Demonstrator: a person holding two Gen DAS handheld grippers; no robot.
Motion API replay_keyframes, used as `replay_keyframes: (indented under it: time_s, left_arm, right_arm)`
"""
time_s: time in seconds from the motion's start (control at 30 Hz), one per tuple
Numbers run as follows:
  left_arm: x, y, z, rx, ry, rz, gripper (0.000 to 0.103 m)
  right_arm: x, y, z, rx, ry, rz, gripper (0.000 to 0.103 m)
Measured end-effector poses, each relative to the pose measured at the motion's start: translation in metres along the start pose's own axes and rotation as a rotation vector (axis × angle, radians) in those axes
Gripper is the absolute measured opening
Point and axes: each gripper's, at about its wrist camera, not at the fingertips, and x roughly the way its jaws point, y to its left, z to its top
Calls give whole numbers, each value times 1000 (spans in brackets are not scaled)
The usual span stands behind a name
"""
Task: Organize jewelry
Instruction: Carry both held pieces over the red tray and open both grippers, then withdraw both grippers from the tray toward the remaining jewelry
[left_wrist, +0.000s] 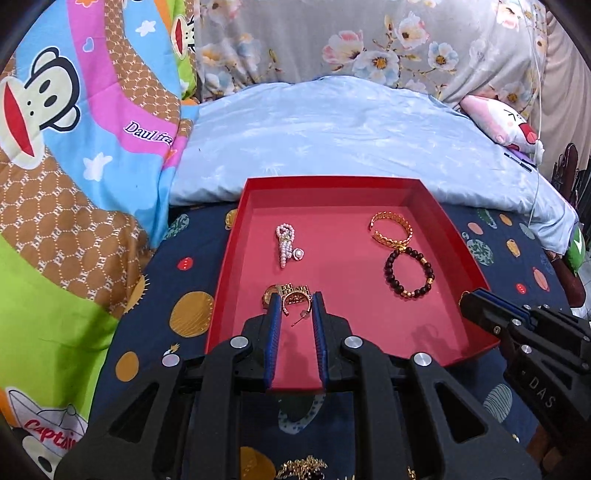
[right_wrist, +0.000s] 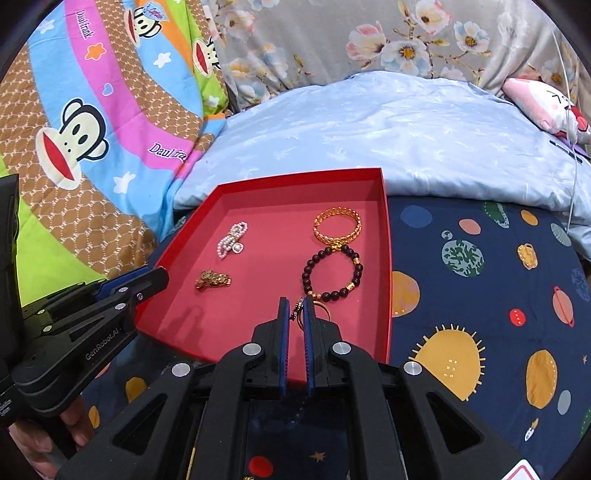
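Pinching gold ring (right_wrist: 320, 309), right claw (right_wrist: 294, 308) narrow over red tray (right_wrist: 384, 258); left claw (left_wrist: 296, 303) wide around gold earring (left_wrist: 291, 295).

We're on a bed: navy planet-print sheet (right_wrist: 480, 280) underneath, pale blue duvet (left_wrist: 351, 140) bunched just behind it. Cartoon-monkey quilt (left_wrist: 74, 155) heaped on the left, grey floral fabric (left_wrist: 369, 40) along the back. Pink-and-white plush (left_wrist: 502, 123) far right, thin white cable (right_wrist: 572, 147) running down beside it. We get even, soft lighting.
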Motion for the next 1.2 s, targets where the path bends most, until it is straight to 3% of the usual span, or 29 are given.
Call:
replay_keyframes:
  time_s: [0.53,0.6,0.67,0.8,1.03,1.2]
  left_arm:
    - [24,6,1,-21,33,50,17]
    - [25,9,0,-30,37,64,23]
    - [23,14,-2,-45,39,71,34]
    - [13,21,-6,-64,33,73,35]
    - [-14,28,-27,-88,44,55,42]
    - [-33,30,-51,-102,66,38,42]
  right_arm:
    - [12,1,0,0,-15,-28,10]
    - [9,-1,0,6,-18,-27,10]
    - [5,-2,-1,11,-26,-27,11]
    - [-7,-5,-7,24,-27,-22,11]
    - [-43,-3,-37,23,-26,-36,20]
    - [-61,-6,-75,43,33,-39,21]
